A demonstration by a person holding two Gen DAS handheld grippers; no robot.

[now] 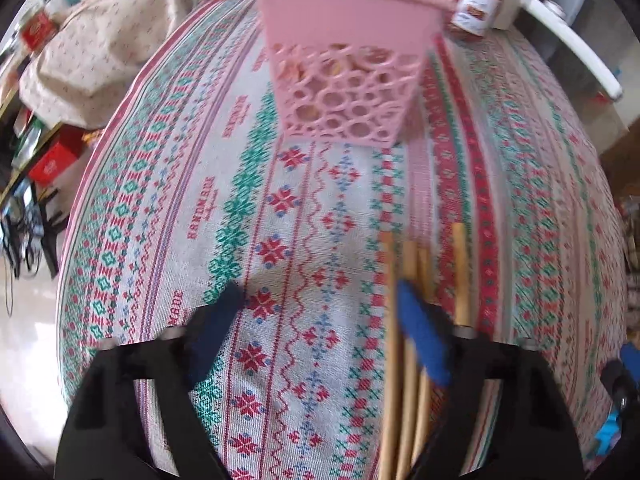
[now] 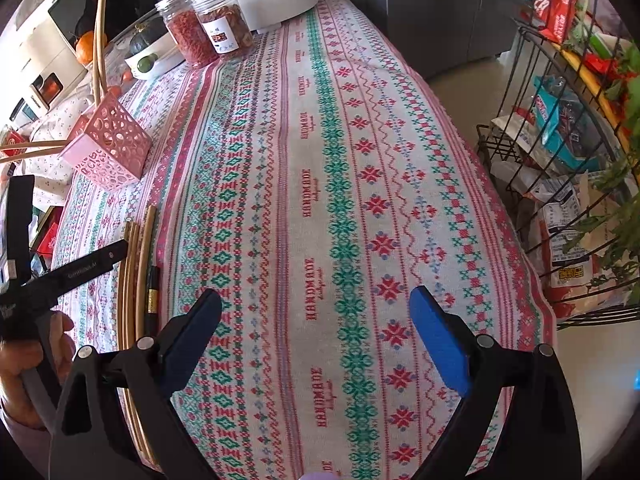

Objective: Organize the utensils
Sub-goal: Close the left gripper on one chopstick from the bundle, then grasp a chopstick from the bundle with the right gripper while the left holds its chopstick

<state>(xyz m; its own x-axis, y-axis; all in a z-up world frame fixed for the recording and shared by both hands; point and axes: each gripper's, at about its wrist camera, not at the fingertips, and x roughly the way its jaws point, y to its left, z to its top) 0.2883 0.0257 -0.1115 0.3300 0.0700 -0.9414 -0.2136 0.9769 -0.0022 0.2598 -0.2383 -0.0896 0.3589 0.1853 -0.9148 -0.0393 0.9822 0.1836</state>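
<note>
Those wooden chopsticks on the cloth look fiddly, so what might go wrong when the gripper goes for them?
The chopsticks lie bunched together, and the open left gripper has one finger over them, so closing might catch several or roll them apart. The pink holder looks light and already holds sticks; a clumsy insertion could tip it.

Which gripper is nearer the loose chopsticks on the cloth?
Left. The left gripper hangs right over the chopsticks, its right finger above them, open. The right gripper is open over bare cloth, with the chopsticks off to its left.
</note>
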